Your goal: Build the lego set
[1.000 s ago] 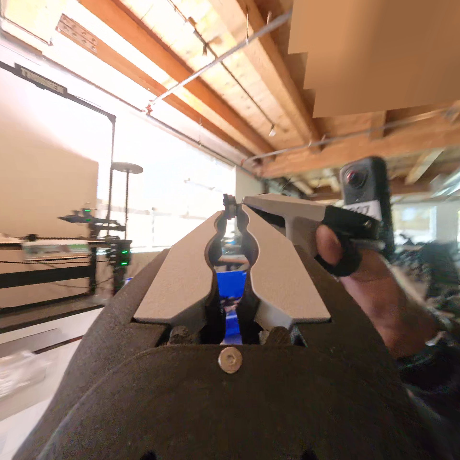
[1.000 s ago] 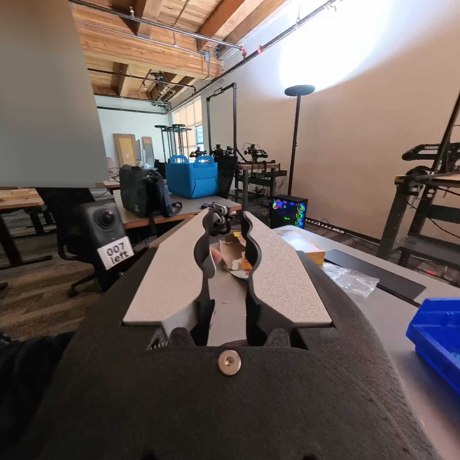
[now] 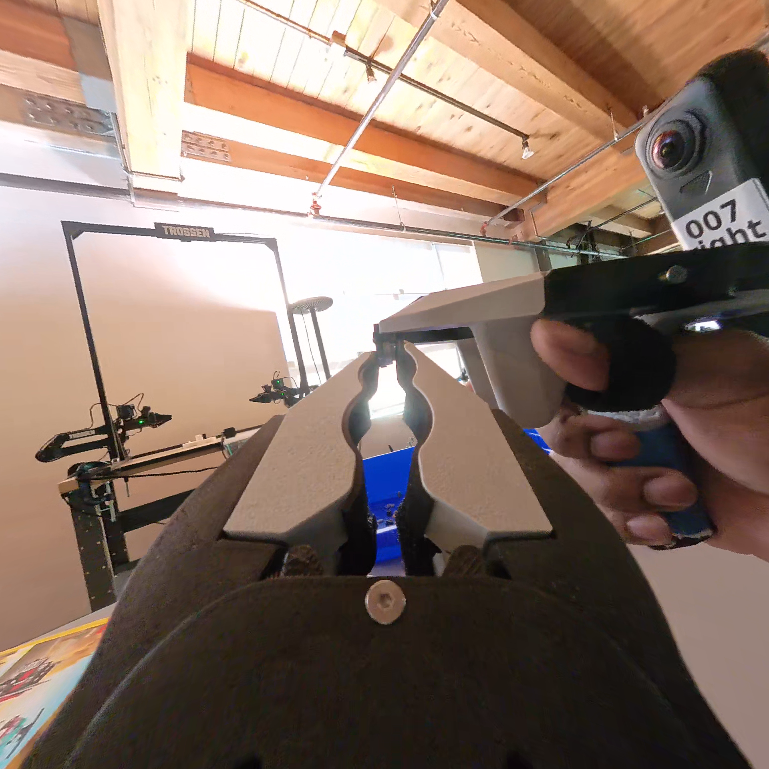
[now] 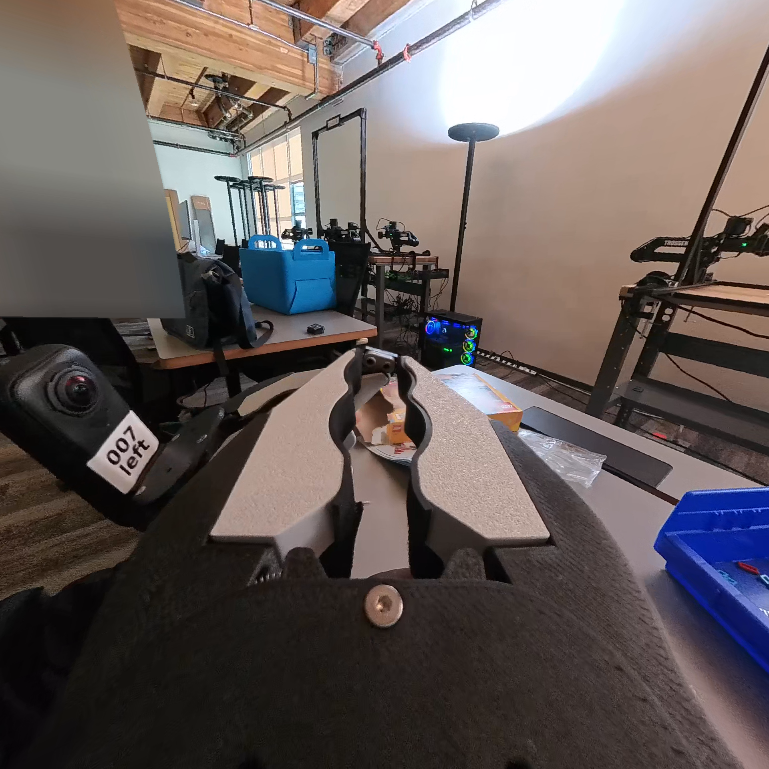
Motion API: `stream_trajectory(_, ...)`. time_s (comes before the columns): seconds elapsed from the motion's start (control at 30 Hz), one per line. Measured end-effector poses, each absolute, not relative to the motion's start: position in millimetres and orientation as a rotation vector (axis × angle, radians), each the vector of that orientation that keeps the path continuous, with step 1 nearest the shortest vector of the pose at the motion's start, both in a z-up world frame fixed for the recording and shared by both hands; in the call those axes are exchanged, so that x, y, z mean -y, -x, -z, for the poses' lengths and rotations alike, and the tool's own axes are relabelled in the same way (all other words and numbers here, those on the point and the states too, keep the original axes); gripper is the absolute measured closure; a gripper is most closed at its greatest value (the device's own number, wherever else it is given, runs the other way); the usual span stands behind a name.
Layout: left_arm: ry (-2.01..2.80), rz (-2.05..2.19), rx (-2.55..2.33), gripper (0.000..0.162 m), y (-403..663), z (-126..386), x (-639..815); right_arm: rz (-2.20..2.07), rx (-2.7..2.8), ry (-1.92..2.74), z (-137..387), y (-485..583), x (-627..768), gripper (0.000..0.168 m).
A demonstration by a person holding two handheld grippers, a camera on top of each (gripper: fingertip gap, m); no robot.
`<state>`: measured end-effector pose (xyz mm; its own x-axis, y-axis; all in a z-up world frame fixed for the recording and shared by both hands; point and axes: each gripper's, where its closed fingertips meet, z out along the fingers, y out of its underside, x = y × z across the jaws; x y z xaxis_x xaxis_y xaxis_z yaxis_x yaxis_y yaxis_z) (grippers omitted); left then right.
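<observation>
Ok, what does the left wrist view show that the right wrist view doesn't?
Left wrist only: the hand gripping the right gripper's blue handle, and the wooden beam ceiling.

Right wrist only: the yellow cardboard box, clear plastic bag, and light-blue handled tote.

Both: the small dark grey lego piece pinched by both the left gripper and right gripper, and the blue plastic bin.

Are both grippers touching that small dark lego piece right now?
Touching. Left wrist view: left gripper and right gripper meet on the lego piece, no gap.

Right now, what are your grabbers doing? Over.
Left gripper and right gripper both shut on one small dark lego piece, held in the air. Nothing blocking.
</observation>
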<state>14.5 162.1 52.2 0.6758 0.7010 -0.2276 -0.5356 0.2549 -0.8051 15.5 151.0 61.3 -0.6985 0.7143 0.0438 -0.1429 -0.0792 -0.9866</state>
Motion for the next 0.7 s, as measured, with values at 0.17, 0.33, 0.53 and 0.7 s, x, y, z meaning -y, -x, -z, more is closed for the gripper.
stream_trajectory(0.17,1.004,-0.852,0.175,0.153,-18.1,-55.0,-161.8,-1.840,1.608,0.588,-63.8,-19.4,-150.2,0.153)
stream_trajectory(0.33,0.996,-0.864,0.166,0.153,-22.3,-59.0,-161.5,-1.828,1.600,0.538,-67.6,-23.4,-149.7,0.153)
stream_trajectory(0.53,1.004,-0.907,0.193,0.152,-22.1,-59.7,-164.1,-1.676,1.497,0.509,-69.1,-22.9,-152.9,0.154)
stream_trajectory(0.7,1.013,-0.938,0.205,0.152,-21.2,-58.9,-164.5,-1.568,1.444,0.486,-68.5,-21.6,-153.6,0.154)
